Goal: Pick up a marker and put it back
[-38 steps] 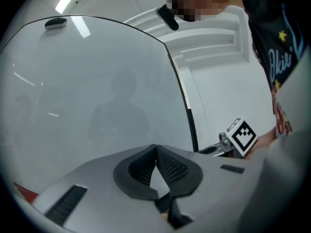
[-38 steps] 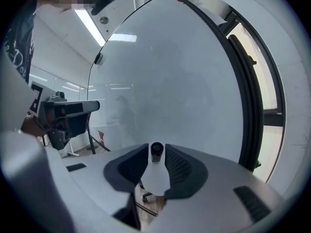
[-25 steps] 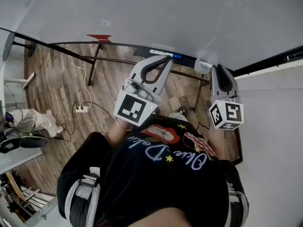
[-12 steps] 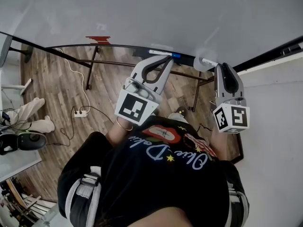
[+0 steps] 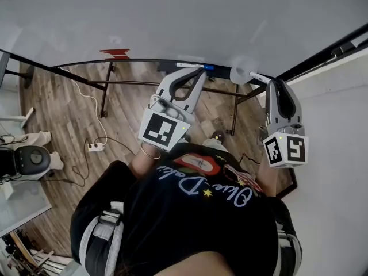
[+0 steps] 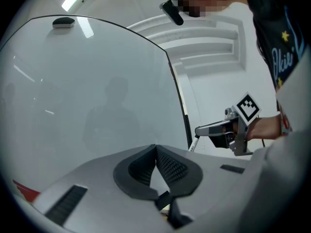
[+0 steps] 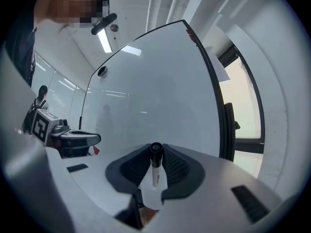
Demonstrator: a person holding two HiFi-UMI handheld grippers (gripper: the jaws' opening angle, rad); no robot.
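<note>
Ahead of both grippers: a whiteboard filled the view, and its dark-framed lower edge ran just past their tips.
Below the grippers: a wood-plank floor lay well beneath them, with a white power strip and its cable off to the left gripper's outer side.
Behind the grippers: a person in a black printed shirt held one gripper in each hand.
Left gripper: its jaws were pressed together at the tips with nothing between them, and it pointed at the board's lower edge.
Right gripper: it sat beside the left one, apart from it, and its jaws pinched the marker.
Marker: white barrel, black cap, clamped between the right gripper's pads, with the capped end reaching past their tips toward the board.
Blue-capped marker: it lay along the board's ledge just beyond the left gripper's tips.
Pale disc: round, near the right gripper's tips at the board's edge. It was possibly a magnet or an eraser, but too small to tell.
</note>
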